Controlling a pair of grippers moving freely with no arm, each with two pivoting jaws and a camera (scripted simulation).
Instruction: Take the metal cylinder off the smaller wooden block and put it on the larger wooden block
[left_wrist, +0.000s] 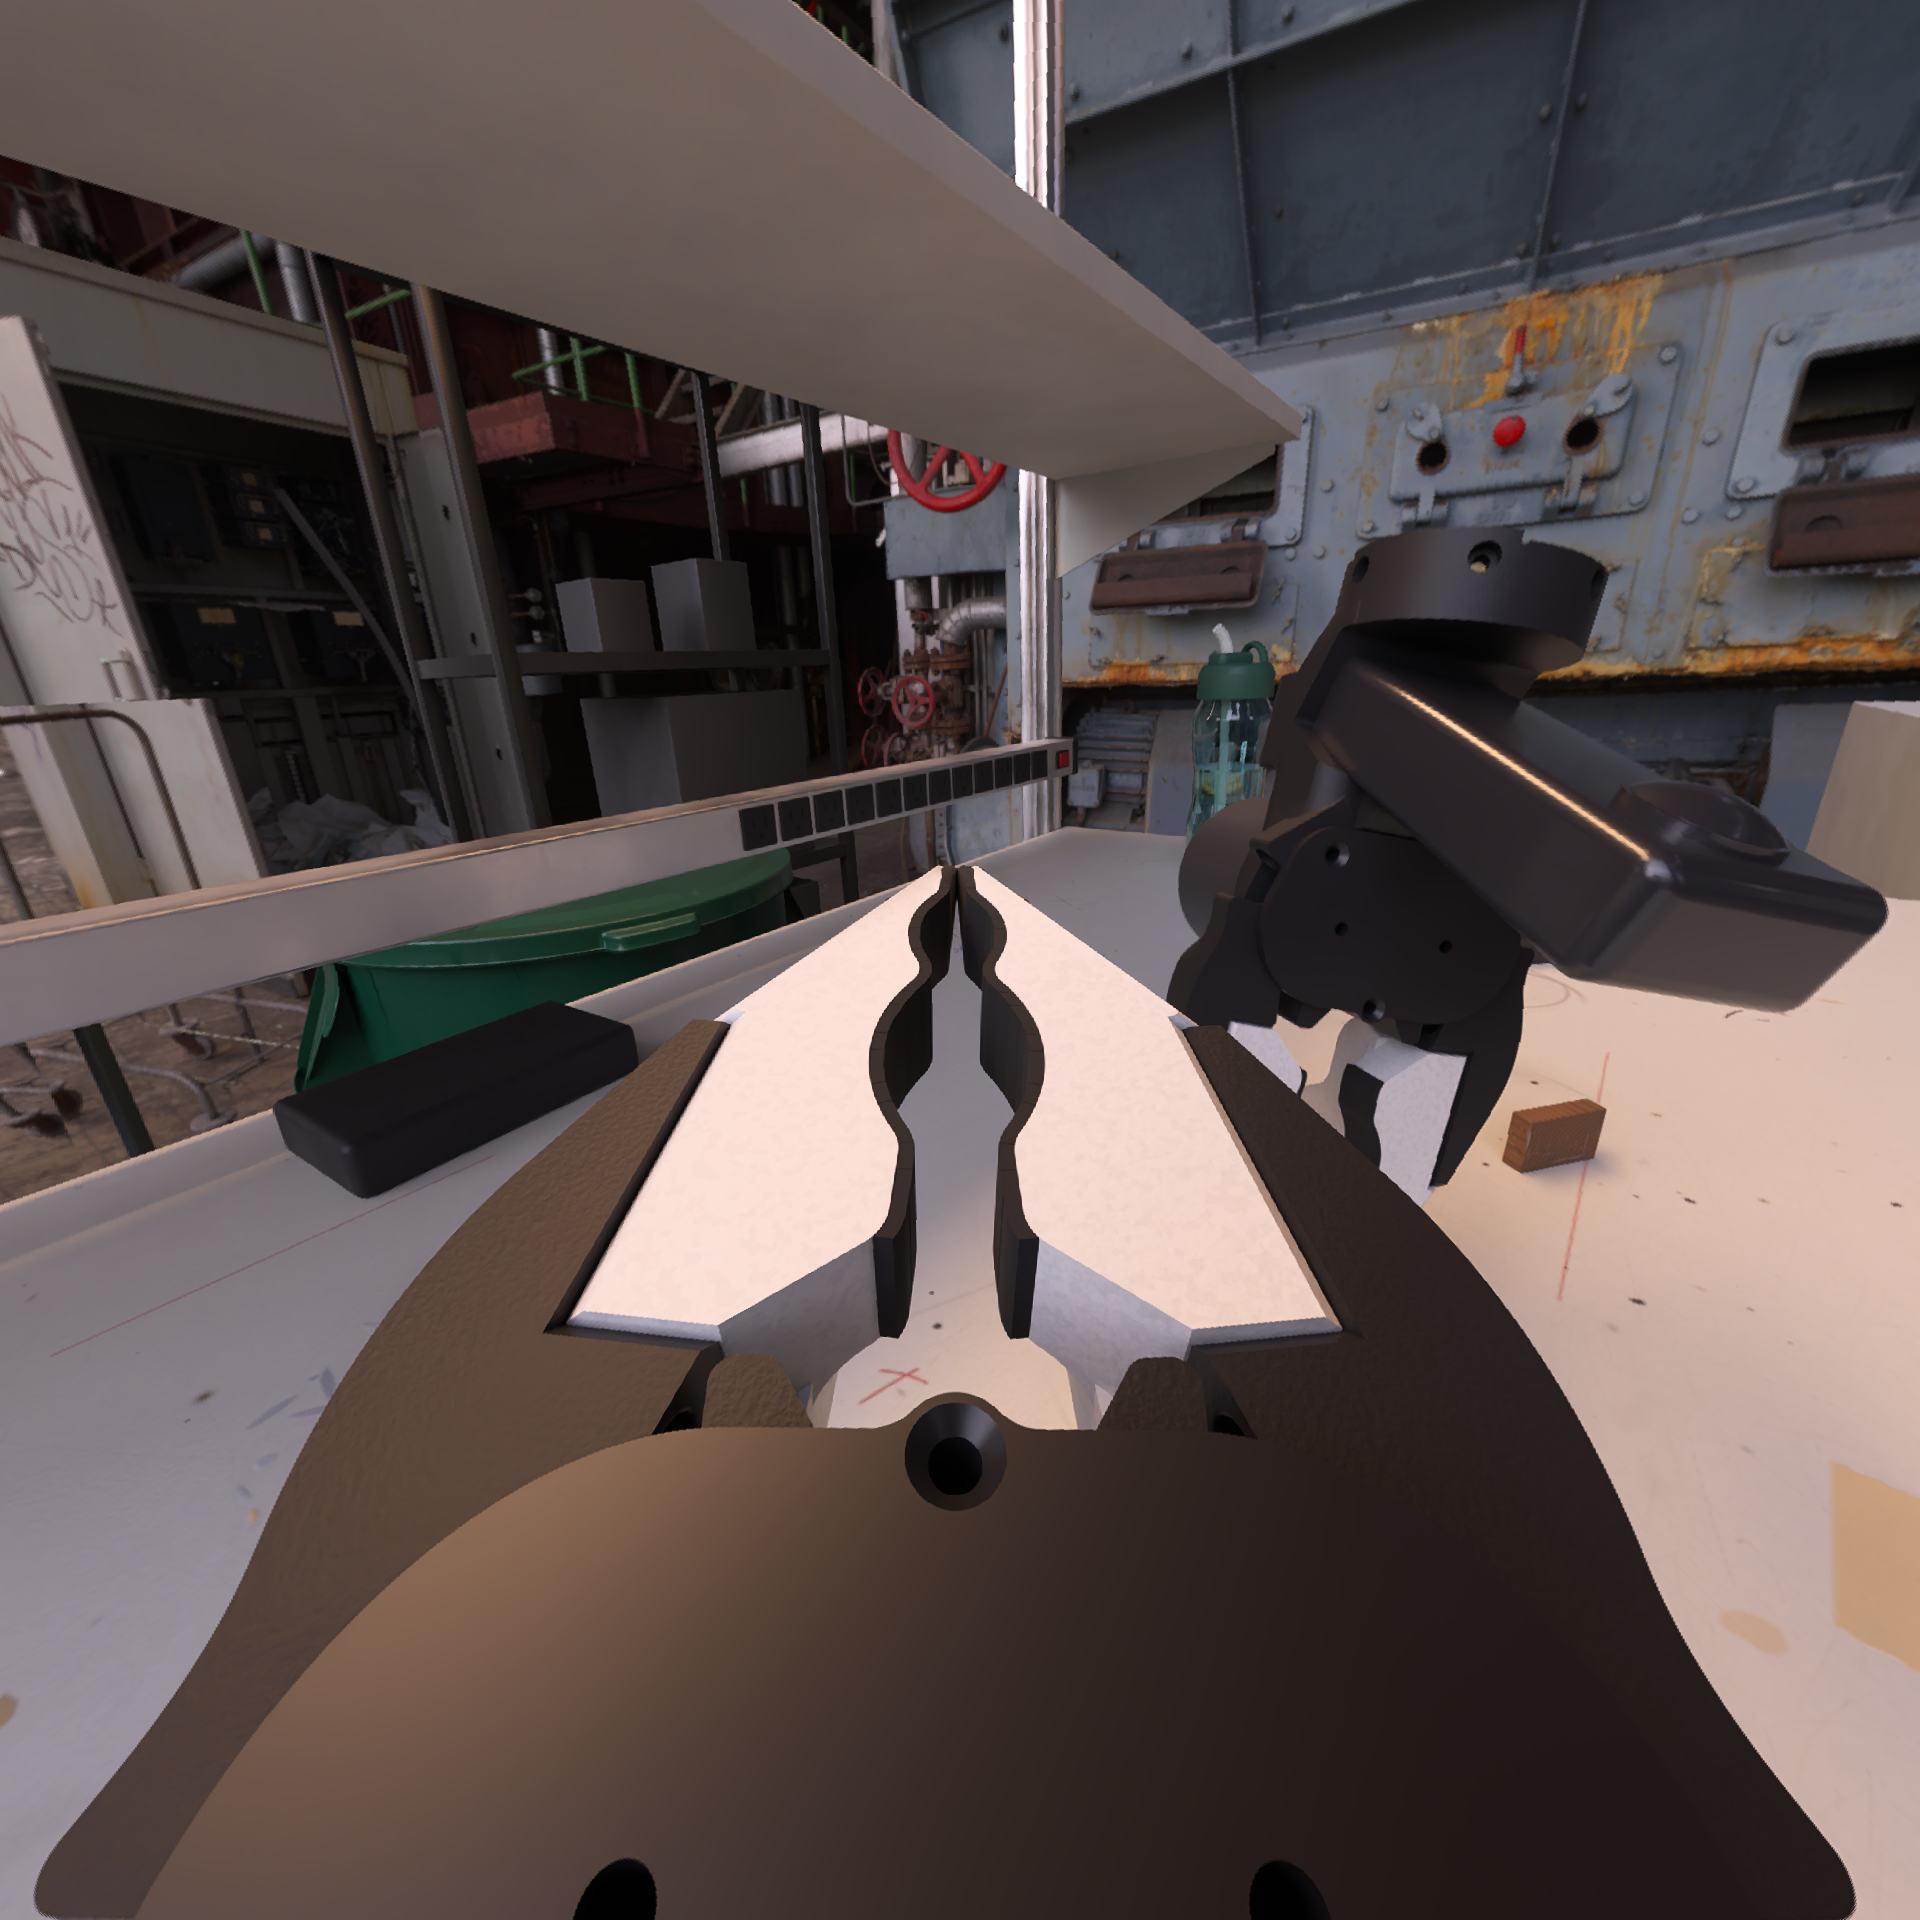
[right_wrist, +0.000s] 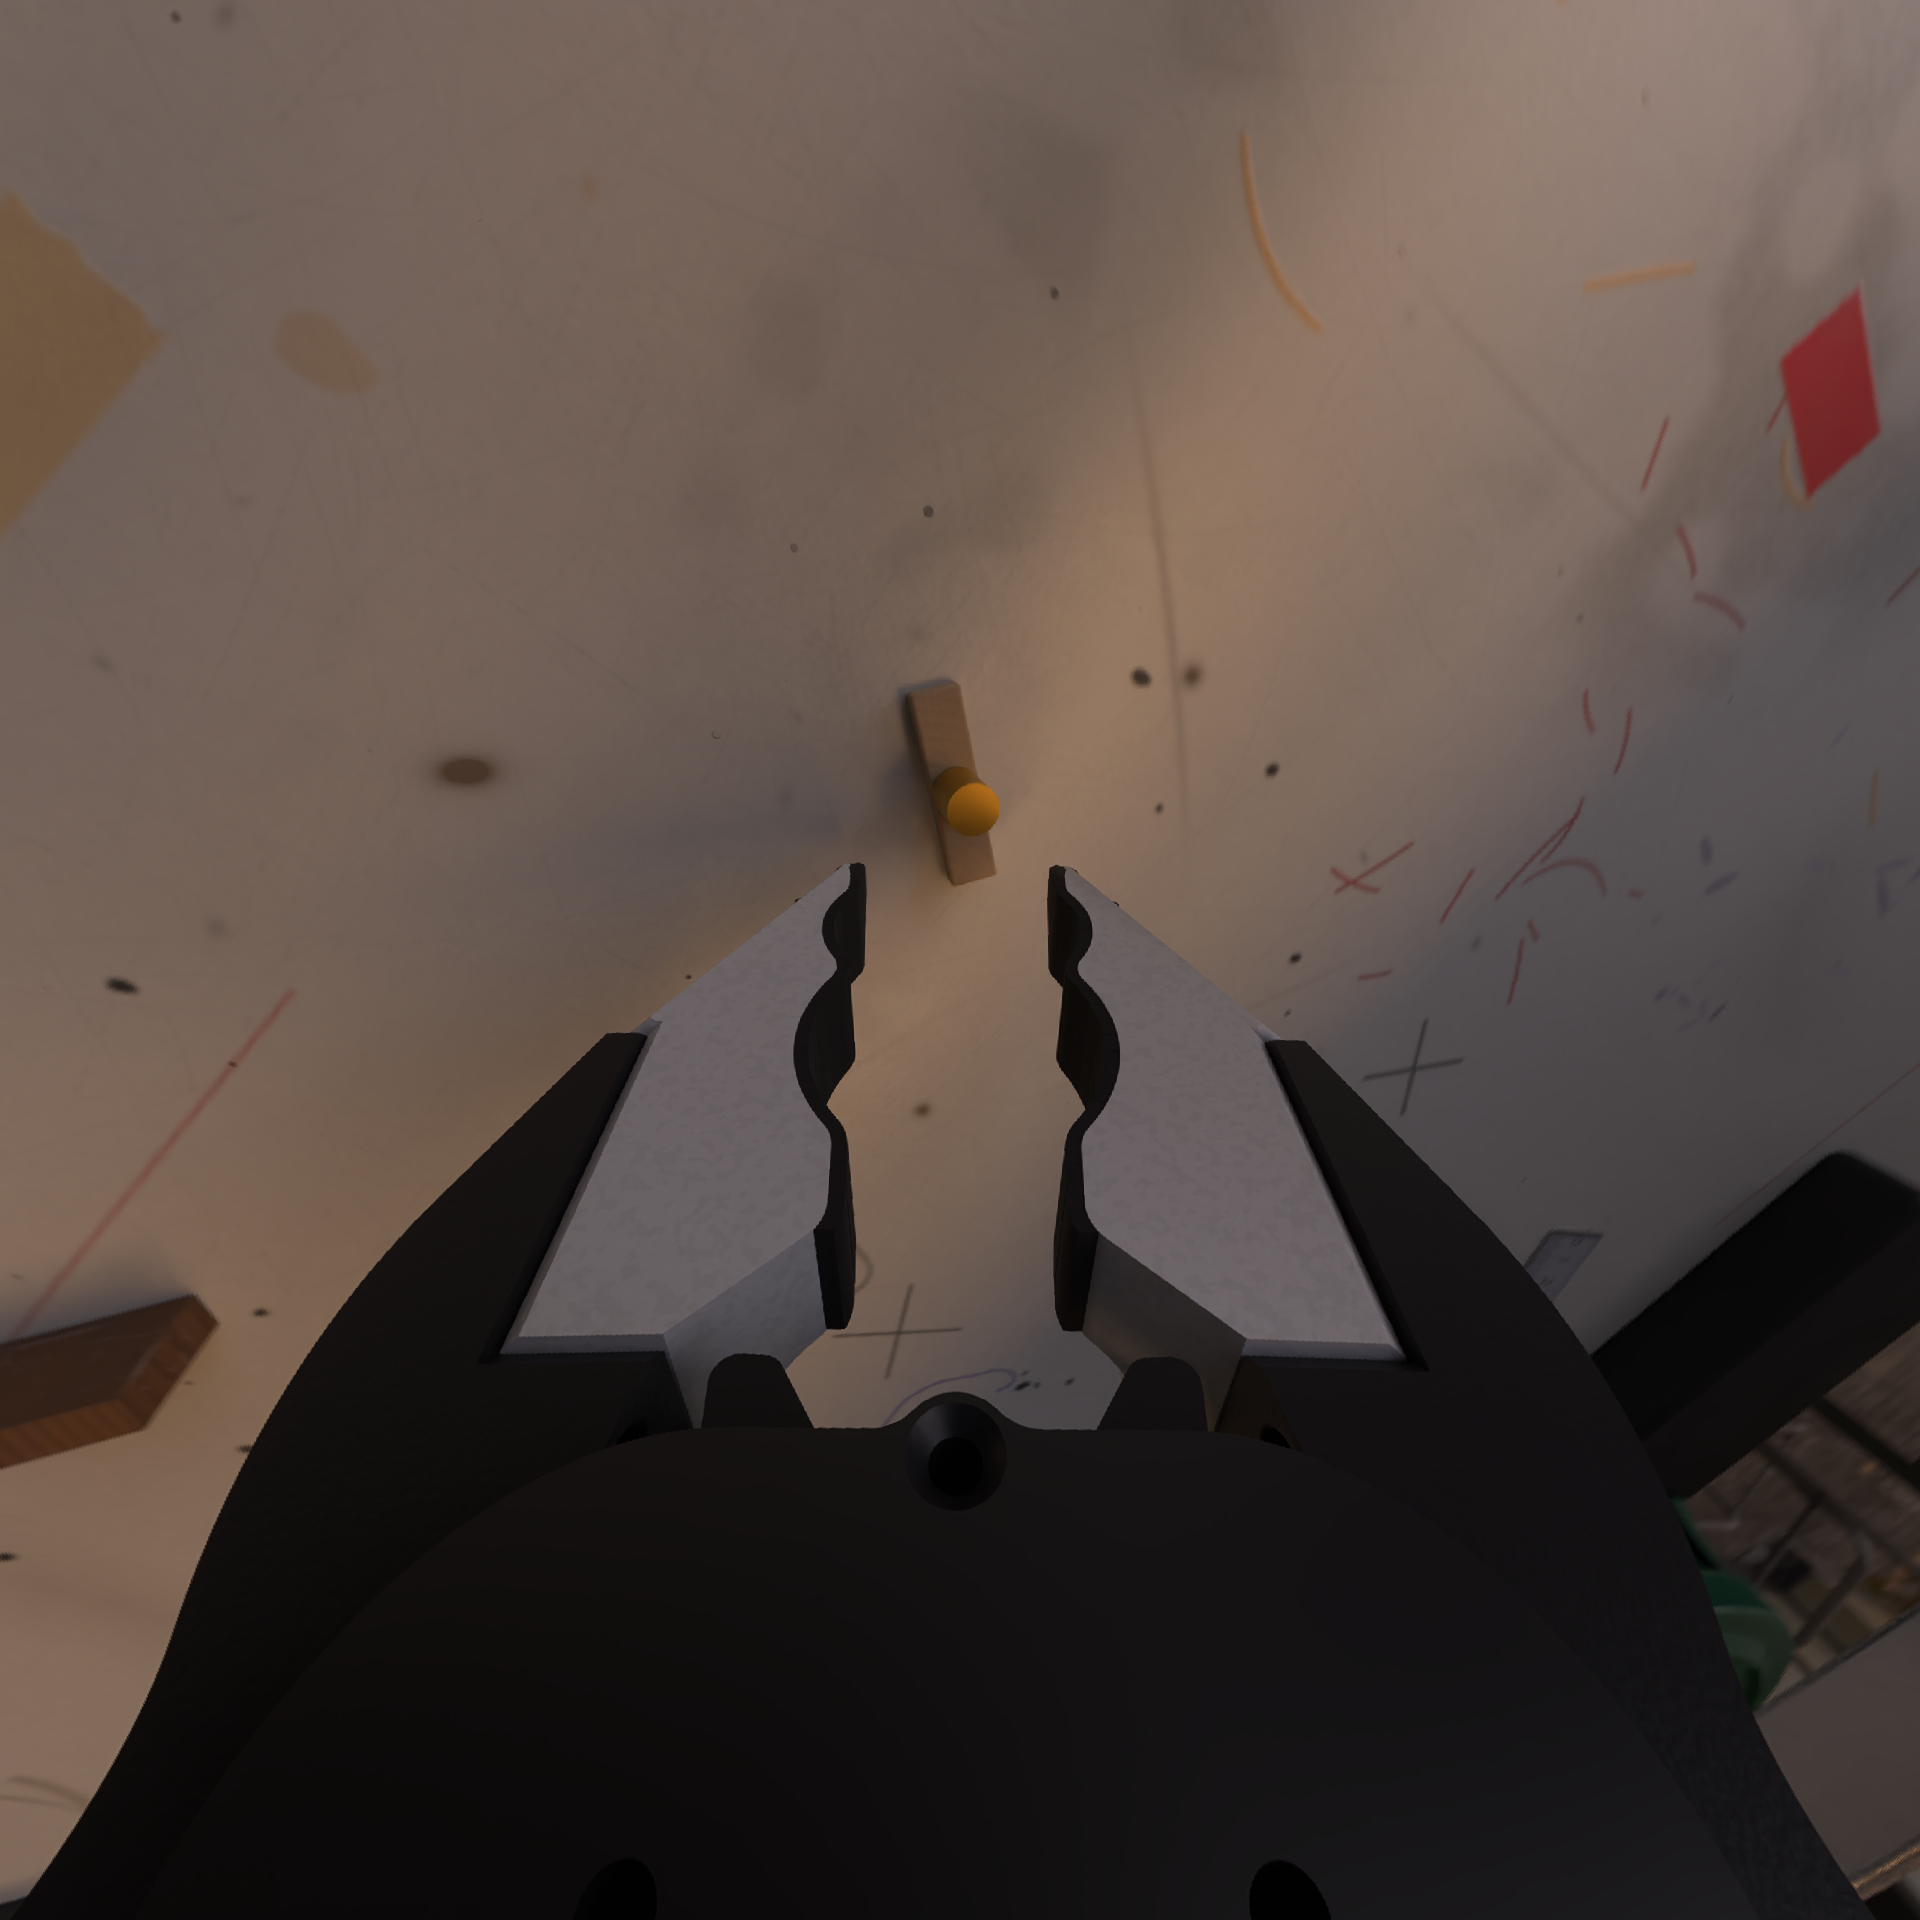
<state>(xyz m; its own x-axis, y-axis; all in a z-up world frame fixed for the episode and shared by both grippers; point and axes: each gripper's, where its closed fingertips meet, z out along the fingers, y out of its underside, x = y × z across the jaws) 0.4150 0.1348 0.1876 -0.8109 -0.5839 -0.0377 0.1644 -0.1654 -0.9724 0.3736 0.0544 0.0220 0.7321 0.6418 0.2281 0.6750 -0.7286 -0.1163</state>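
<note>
In the right wrist view a gold metal cylinder (right_wrist: 968, 804) stands upright on a small pale wooden block (right_wrist: 941, 727) on the table. My right gripper (right_wrist: 956, 881) is open and empty, pointing down above them, its tips just short of the block's near end. A larger dark brown wooden block (right_wrist: 96, 1369) lies at the lower left; it also shows in the left wrist view (left_wrist: 1555, 1135). My left gripper (left_wrist: 956, 881) is shut and empty, held level over the table. The right gripper (left_wrist: 1340, 1101) shows to its right there. The cylinder is hidden in the left wrist view.
A black box (left_wrist: 457, 1091) lies on the table's left edge, also in the right wrist view (right_wrist: 1766, 1320). A green bin (left_wrist: 551, 961) stands beyond the edge. A water bottle (left_wrist: 1231, 738) stands at the back. A shelf (left_wrist: 623, 208) hangs overhead. A red patch (right_wrist: 1829, 390) marks the table.
</note>
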